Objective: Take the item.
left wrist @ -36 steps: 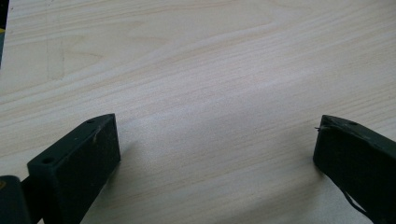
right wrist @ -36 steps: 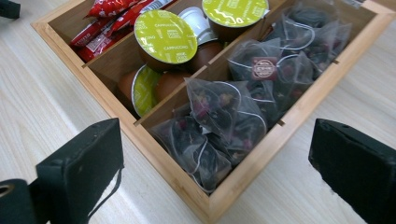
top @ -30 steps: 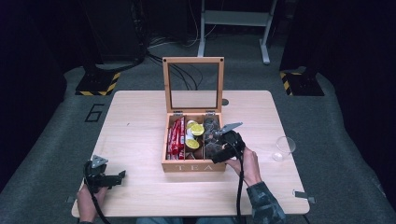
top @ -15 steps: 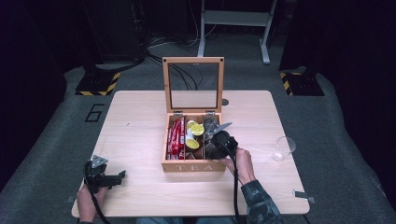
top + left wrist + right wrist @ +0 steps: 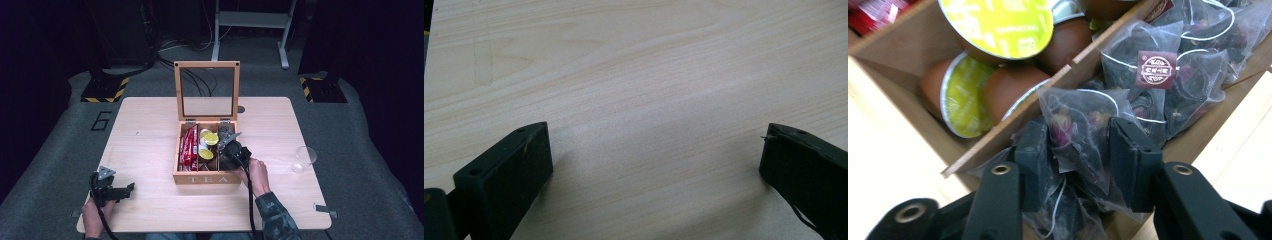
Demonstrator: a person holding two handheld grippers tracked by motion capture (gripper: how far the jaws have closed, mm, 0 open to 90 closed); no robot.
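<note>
We saw the right gripper [image 5: 1075, 150] squeezing a tea bag [image 5: 1078, 135] in the right part of the box [image 5: 206, 177]. The left gripper [image 5: 654, 165] stood wide open over the near left table [image 5: 649, 65], holding nothing.

Table [image 5: 150, 135]: pale wood, smooth matt, fine grain clear in the left gripper view. Tea box [image 5: 206, 177]: light wood, matt, with a clear glass pane in the raised lid [image 5: 207, 90]. In the box's middle compartment, capsules [image 5: 998, 25]: glossy brown plastic, yellow-green foil-like tops. In its right compartment, tea bags [image 5: 1083, 130]: see-through mesh, slightly shiny, white strings, a maroon paper tag [image 5: 1157, 69]. Left compartment: glossy red packets [image 5: 188, 145]. Right of the box, a clear plastic cup [image 5: 304, 157]. Right gripper [image 5: 1075, 160]: matt black.
</note>
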